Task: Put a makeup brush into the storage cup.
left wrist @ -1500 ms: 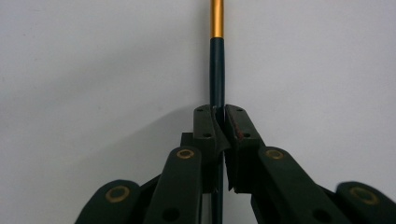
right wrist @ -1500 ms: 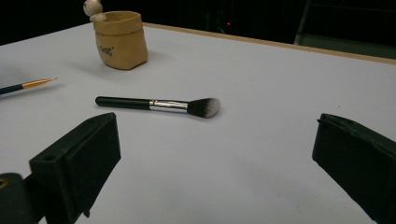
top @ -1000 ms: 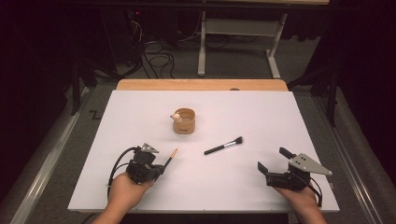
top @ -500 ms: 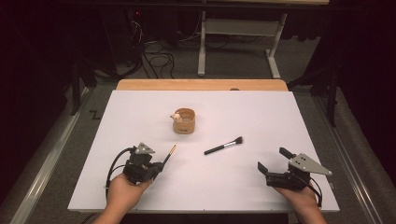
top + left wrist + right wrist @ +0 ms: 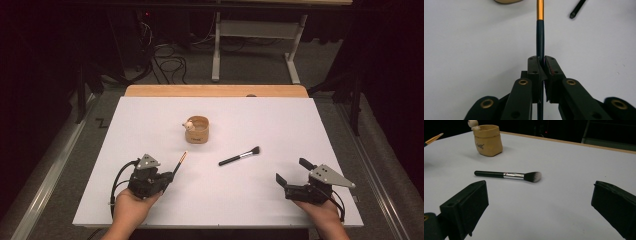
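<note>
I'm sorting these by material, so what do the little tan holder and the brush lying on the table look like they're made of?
The tan holder looks like matte, soft-walled leather or kraft paper, with a rolled rim; hard to tell which. The brush on the table has a glossy black handle, plastic or lacquered wood, a shiny silver metal-looking ferrule, and soft dark bristles with pale tips.

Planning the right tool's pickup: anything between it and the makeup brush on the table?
No. The right tool is open, and bare table lies between it and the makeup brush. The cup stands farther off.
</note>
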The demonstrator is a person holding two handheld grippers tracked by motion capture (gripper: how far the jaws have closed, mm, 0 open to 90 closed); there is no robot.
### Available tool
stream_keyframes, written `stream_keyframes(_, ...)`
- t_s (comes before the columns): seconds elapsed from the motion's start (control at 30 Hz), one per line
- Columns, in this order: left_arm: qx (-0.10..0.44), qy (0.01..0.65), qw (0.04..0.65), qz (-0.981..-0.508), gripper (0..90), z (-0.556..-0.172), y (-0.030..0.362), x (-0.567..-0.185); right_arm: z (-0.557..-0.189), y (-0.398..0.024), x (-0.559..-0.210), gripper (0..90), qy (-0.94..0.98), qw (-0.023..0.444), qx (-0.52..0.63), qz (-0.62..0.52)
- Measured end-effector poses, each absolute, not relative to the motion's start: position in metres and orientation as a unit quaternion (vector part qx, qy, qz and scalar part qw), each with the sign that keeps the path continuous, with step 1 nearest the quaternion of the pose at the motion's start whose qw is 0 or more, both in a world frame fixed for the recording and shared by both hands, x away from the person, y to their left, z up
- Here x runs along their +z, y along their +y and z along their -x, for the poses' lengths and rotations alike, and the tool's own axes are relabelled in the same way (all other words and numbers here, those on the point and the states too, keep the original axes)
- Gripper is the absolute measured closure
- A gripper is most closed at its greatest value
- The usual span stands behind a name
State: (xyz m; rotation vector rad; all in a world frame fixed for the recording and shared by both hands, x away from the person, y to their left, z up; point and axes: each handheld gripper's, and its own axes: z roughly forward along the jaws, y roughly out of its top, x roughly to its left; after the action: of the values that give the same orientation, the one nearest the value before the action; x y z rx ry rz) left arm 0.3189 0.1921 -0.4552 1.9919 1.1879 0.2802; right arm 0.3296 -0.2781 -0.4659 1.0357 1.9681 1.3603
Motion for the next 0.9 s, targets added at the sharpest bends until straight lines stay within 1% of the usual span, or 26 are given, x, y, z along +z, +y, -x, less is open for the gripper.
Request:
stream_keyframes(0.17, 0.122, 0.457, 0.421, -0.774, 84.0, -0.3165, 0.1951, -0.4553, -0.3292, -0.2776, -0.4661, 1.8, 0.728, 0.264, 0.504, -0.383)
stream_keyframes(0.3, 0.128, 0.459, 0.432, -0.765, 84.0, -0.3160, 0.1965, -0.4555, -0.3298, -0.2776, -0.4666, 1.7, 0.729, 0.265, 0.503, -0.382)
stream_keyframes(0.63, 0.150, 0.433, 0.490, -0.742, 84.0, -0.3148, 0.1947, -0.4545, -0.3296, -0.2775, -0.4670, 1.8, 0.728, 0.266, 0.504, -0.381)
stream_keyframes(0.9, 0.155, 0.416, 0.515, -0.733, 84.0, -0.3153, 0.1907, -0.4558, -0.3289, -0.2754, -0.4672, 1.8, 0.730, 0.268, 0.502, -0.379)
